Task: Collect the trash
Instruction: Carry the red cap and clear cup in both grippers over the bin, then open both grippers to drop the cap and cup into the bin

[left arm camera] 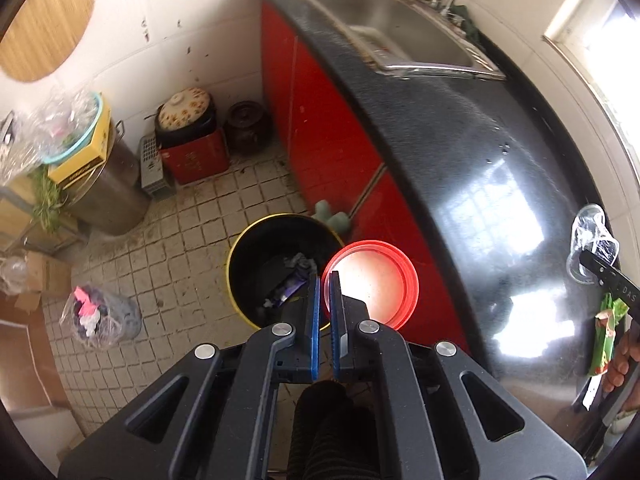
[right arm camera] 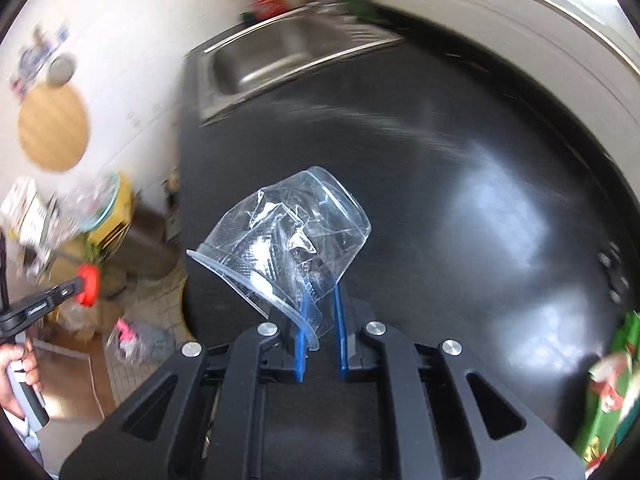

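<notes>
My left gripper (left arm camera: 325,280) is shut on the rim of a round red lid (left arm camera: 376,284), which hangs over the floor beside the black counter (left arm camera: 460,152). Just left of the lid, a black bin with a yellow rim (left arm camera: 240,256) stands on the tiled floor with scraps inside. My right gripper (right arm camera: 322,300) is shut on a crumpled clear plastic cup (right arm camera: 288,232) held above the counter (right arm camera: 400,160). In the left wrist view that cup (left arm camera: 592,236) shows at the far right. The red lid (right arm camera: 89,284) appears at the left of the right wrist view.
A green snack wrapper (right arm camera: 612,392) lies on the counter at the right edge. A steel sink (left arm camera: 392,20) is set in the counter's far end. On the floor stand a steel pot (left arm camera: 112,188), a red box with a lidded pot (left arm camera: 192,148), a dark jar (left arm camera: 248,124) and a bag of rubbish (left arm camera: 100,316).
</notes>
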`<state>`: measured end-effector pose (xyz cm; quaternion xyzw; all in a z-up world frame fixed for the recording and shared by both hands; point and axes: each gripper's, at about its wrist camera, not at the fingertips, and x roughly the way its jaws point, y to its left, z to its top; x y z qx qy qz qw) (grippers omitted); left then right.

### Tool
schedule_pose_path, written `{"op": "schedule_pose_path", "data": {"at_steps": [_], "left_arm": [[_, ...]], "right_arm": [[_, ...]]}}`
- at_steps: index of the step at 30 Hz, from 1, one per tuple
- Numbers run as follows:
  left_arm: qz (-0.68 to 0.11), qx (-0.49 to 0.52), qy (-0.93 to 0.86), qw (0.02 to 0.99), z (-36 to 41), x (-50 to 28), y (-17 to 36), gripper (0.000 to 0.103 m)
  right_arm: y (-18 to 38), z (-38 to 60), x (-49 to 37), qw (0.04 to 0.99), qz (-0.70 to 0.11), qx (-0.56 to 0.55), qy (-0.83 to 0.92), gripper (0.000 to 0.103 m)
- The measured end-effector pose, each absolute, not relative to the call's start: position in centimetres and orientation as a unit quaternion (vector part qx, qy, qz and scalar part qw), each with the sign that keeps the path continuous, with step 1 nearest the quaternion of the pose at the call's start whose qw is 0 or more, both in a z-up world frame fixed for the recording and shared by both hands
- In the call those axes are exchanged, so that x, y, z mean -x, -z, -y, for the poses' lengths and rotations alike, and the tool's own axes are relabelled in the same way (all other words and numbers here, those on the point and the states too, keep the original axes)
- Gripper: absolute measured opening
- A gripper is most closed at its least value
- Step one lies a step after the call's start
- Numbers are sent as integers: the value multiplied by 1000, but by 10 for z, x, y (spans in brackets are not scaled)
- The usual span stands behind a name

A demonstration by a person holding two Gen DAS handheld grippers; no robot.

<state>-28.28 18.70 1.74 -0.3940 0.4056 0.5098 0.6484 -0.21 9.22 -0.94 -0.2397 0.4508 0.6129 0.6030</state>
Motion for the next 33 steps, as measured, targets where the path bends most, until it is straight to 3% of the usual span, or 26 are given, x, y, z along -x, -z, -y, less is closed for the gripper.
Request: {"op": "schedule_pose_path", "data": {"at_steps": [12, 33], "left_arm": [[-414, 427, -518, 615, -204, 322, 21, 3], [-425, 459, -519, 583, -199, 346, 51, 3]], "right_arm": [[21, -161, 151, 504, -395, 337, -690, 12], [59, -191, 202, 453, -407, 386, -693, 12]]}}
